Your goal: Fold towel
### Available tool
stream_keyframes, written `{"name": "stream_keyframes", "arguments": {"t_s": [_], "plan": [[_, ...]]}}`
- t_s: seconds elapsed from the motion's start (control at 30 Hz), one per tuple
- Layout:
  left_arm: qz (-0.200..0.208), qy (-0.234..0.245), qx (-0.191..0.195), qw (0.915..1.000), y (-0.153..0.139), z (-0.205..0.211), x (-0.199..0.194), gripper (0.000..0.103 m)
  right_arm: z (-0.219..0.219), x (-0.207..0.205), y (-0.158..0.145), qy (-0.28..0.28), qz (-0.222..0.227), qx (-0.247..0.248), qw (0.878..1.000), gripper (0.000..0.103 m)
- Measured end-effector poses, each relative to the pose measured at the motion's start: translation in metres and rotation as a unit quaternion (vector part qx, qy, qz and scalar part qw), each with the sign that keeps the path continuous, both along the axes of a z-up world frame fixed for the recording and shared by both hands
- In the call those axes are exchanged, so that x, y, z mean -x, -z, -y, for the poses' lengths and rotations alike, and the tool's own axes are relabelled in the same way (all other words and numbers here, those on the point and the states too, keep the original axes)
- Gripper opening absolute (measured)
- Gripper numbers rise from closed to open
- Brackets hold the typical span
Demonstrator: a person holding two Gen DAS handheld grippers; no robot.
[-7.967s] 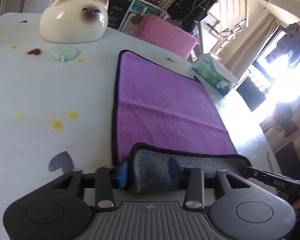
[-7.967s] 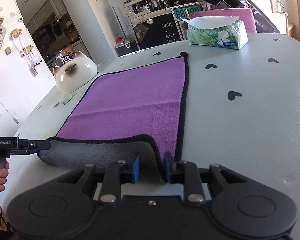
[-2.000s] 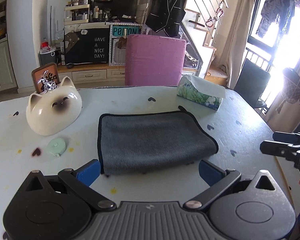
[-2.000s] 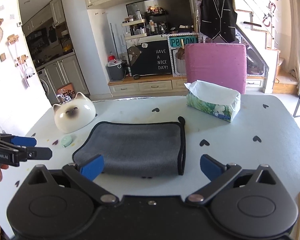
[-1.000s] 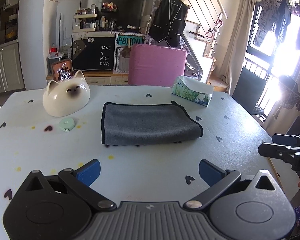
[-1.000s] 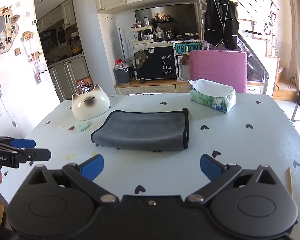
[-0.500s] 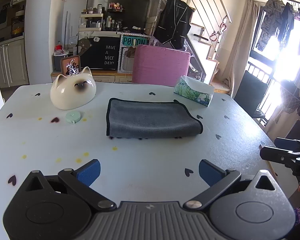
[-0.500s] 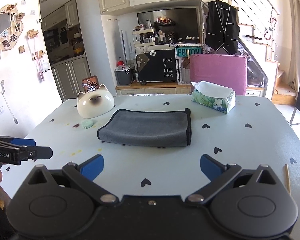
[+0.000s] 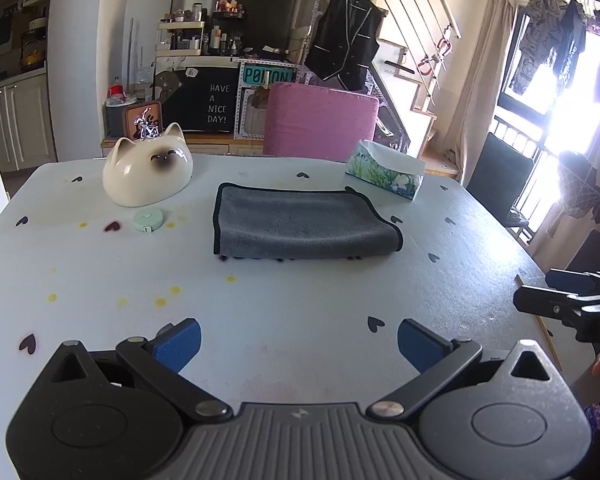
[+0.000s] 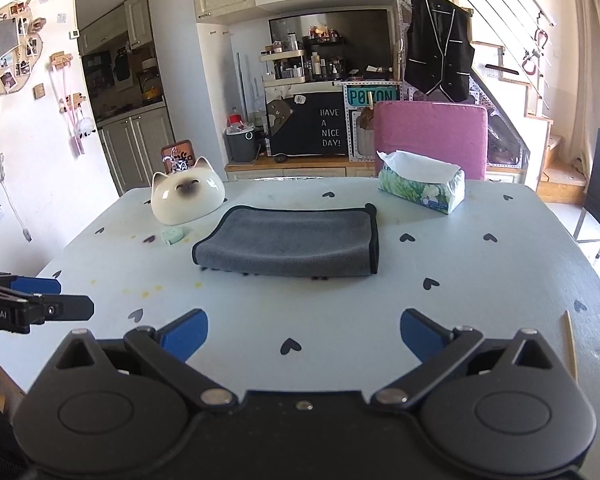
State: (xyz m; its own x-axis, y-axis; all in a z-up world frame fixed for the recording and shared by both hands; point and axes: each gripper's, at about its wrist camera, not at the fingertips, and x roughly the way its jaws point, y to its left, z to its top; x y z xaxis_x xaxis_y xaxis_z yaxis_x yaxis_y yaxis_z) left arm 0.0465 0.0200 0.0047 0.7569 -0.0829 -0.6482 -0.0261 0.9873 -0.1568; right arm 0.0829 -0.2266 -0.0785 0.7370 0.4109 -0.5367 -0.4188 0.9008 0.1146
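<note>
The towel lies folded in half on the table, grey side up with a black hem; it also shows in the right wrist view. My left gripper is open and empty, held back near the table's front edge, well short of the towel. My right gripper is open and empty too, equally far back. Each gripper shows at the edge of the other's view: the right one and the left one.
A white cat-shaped ceramic bowl and a mint tape measure sit left of the towel. A tissue box stands at the far right. A pink chair is behind the table. A thin wooden stick lies near the right edge.
Both grippers have pulled back and up from the towel, so it looks smaller and farther away. The towel itself has not moved since being folded over grey side up.
</note>
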Motion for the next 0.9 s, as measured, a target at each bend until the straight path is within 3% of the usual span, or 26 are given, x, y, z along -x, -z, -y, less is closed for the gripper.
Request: {"name": "stream_keyframes", "arguments": {"t_s": [0.9], "plan": [[0.002, 0.000, -0.005, 1.0000, 0.0011, 0.0027, 0.0015, 0.103, -0.0013, 0.0014, 0.0032, -0.003, 0.002, 0.004, 1.000, 0.103]]}}
